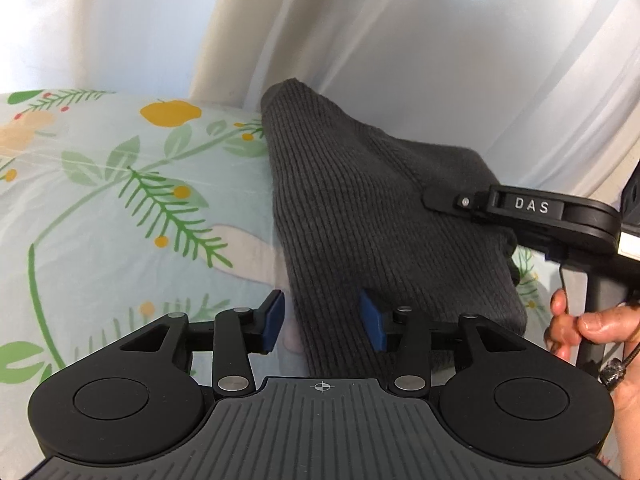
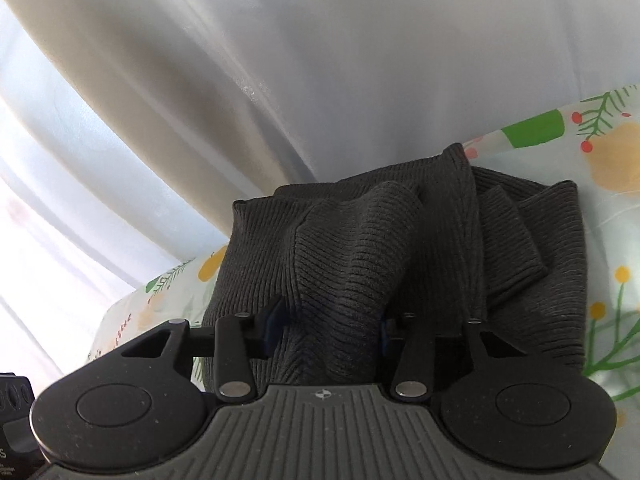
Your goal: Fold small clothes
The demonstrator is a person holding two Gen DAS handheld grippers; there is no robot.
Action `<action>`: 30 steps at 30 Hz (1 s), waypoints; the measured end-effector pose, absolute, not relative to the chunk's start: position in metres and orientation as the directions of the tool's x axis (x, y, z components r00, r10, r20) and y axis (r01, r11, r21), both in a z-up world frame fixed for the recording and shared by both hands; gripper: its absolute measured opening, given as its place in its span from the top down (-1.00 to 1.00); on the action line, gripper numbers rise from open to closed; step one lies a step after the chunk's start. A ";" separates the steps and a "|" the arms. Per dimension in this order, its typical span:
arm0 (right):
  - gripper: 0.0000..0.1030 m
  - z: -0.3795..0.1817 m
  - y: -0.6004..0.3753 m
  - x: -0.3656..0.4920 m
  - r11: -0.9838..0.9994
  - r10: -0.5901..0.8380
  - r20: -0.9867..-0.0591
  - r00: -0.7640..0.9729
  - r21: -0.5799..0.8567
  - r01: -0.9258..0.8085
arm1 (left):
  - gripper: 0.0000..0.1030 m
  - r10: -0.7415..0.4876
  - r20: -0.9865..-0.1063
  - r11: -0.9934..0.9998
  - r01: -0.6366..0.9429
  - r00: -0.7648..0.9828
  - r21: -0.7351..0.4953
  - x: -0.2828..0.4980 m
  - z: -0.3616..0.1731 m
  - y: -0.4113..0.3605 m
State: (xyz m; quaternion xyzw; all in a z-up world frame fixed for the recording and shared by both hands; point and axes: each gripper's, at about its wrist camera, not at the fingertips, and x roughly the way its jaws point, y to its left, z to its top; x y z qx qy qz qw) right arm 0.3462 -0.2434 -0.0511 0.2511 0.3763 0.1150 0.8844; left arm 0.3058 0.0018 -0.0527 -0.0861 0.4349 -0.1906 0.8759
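Note:
A dark grey ribbed knit garment lies bunched on a floral bed sheet. In the left wrist view my left gripper stands open around the garment's near edge; its left blue pad is clear of the cloth. My right gripper comes in from the right and pinches the garment, which rises into a tent under it. In the right wrist view my right gripper is shut on a raised fold of the garment, with a folded sleeve or cuff lying behind on the right.
White curtains hang right behind the bed's far edge. A person's hand grips the right gripper's handle at the right. The sheet runs on to the right of the garment. A dark box shows at the lower left.

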 end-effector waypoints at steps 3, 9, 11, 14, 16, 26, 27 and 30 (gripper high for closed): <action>0.70 -0.019 -0.221 0.335 0.956 0.253 -0.585 0.770 0.275 -0.105 | -0.06 -0.408 -0.714 0.912 0.298 0.569 -0.283 0.289 -0.043 -0.003; 0.76 0.004 -0.222 0.310 0.999 0.030 -0.475 0.879 0.004 -0.032 | -0.15 -0.413 -0.724 0.905 0.336 0.553 -0.260 0.282 -0.049 -0.022; 0.77 -0.004 -0.231 0.312 1.000 0.004 -0.504 0.864 0.018 0.006 | -0.15 -0.415 -0.731 0.904 0.335 0.542 -0.265 0.283 -0.053 -0.026; 0.78 -0.022 -0.243 0.316 0.998 -0.041 -0.560 0.827 0.021 0.064 | -0.16 -0.415 -0.733 0.904 0.336 0.539 -0.264 0.281 -0.055 -0.031; 0.79 -0.031 -0.251 0.315 0.996 -0.057 -0.585 0.809 0.026 0.089 | -0.16 -0.405 -0.740 0.908 0.332 0.536 -0.256 0.280 -0.057 -0.031; -0.19 -0.029 -0.309 0.240 0.919 0.149 -0.591 0.793 0.380 0.111 | -0.17 -0.386 -0.763 0.909 0.354 0.518 -0.220 0.258 -0.058 -0.028; -0.19 -0.032 -0.314 0.233 0.894 0.205 -0.596 0.777 0.437 0.099 | -0.18 -0.383 -0.764 0.909 0.360 0.519 -0.212 0.257 -0.058 -0.031; -0.19 -0.049 -0.313 0.225 0.810 0.339 -0.578 0.742 0.581 0.082 | -0.17 -0.371 -0.773 0.910 0.368 0.514 -0.192 0.256 -0.062 -0.043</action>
